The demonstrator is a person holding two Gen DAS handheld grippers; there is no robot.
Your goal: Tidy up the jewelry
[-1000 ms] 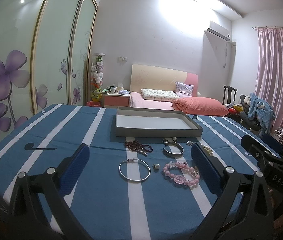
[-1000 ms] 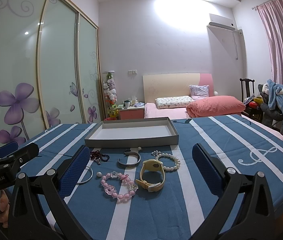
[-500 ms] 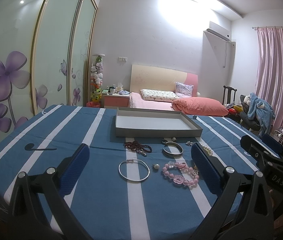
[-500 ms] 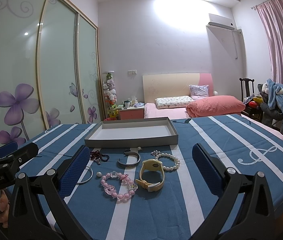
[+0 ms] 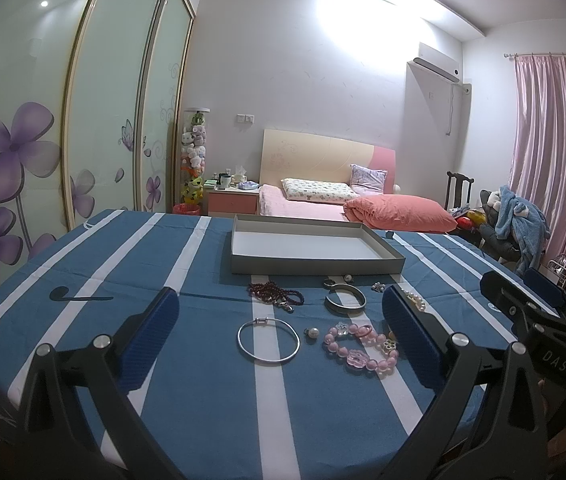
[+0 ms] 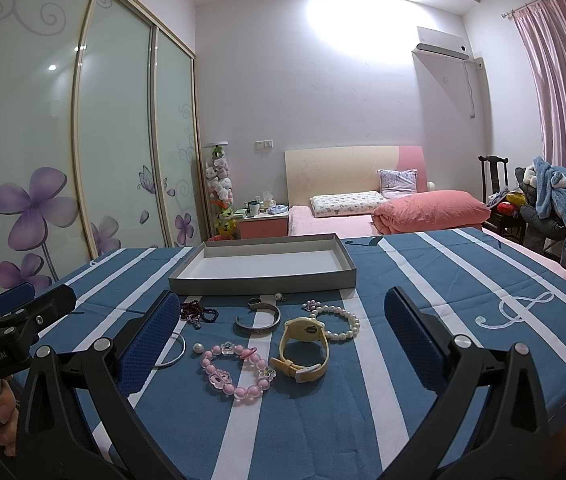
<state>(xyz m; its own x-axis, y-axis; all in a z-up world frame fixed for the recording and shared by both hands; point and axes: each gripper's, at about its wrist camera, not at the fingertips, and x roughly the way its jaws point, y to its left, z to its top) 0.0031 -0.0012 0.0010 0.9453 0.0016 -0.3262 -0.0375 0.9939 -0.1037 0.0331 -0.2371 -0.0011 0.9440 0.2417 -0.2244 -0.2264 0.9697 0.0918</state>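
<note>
Comparing this moment with the views from a second ago shows almost no change: both cameras have shifted only a touch, and every piece of jewelry lies where it did. The left hand-held gripper (image 5: 279,320) and the right hand-held gripper (image 6: 279,320) both hover above the near edge of the desk (image 5: 123,264) with fingers spread wide and nothing between them. On the striped cloth lie the silver bangle (image 5: 268,339), the pink bead bracelet (image 6: 239,372), the yellow watch (image 6: 304,343), the pearl bracelet (image 6: 337,320), the metal cuff (image 6: 258,322) and the dark red beads (image 5: 275,294), all just in front of the grey tray (image 5: 315,266), which looks bare inside. So the sorting appears not yet begun, and a first pick is probably next, perhaps the bangle or the watch.
</note>
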